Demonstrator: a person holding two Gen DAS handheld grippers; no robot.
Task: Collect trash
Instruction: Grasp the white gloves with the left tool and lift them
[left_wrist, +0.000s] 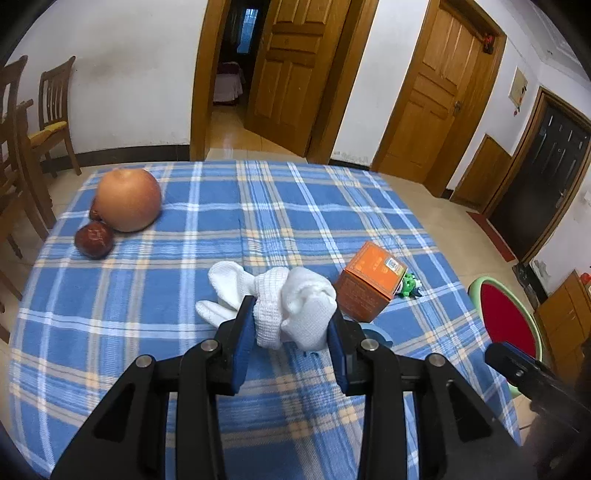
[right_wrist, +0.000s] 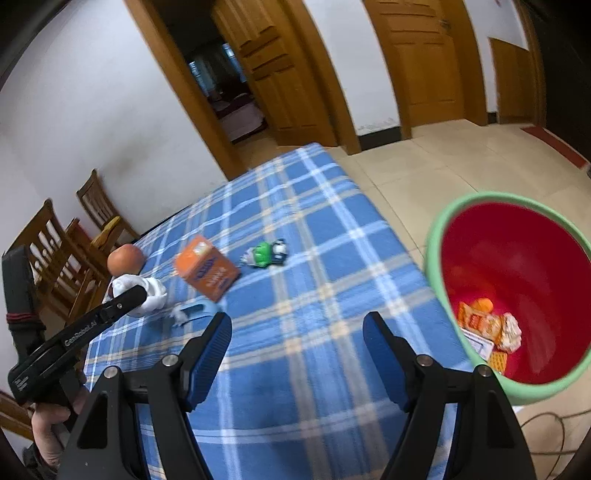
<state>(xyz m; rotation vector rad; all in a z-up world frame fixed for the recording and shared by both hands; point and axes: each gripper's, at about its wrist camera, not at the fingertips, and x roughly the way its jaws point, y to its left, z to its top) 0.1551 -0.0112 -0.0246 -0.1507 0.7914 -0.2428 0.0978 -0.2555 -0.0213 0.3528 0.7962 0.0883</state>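
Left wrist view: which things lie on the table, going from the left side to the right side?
Dark red fruit → large round fruit → white cloth bundle, between the fingers of the left gripper → orange box → green toy.

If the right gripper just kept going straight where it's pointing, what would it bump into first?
Probably just the blue checked tablecloth. The right gripper is open and empty, angled down at bare cloth. The orange box and green toy lie farther on, a bit left; depth is hard to judge.
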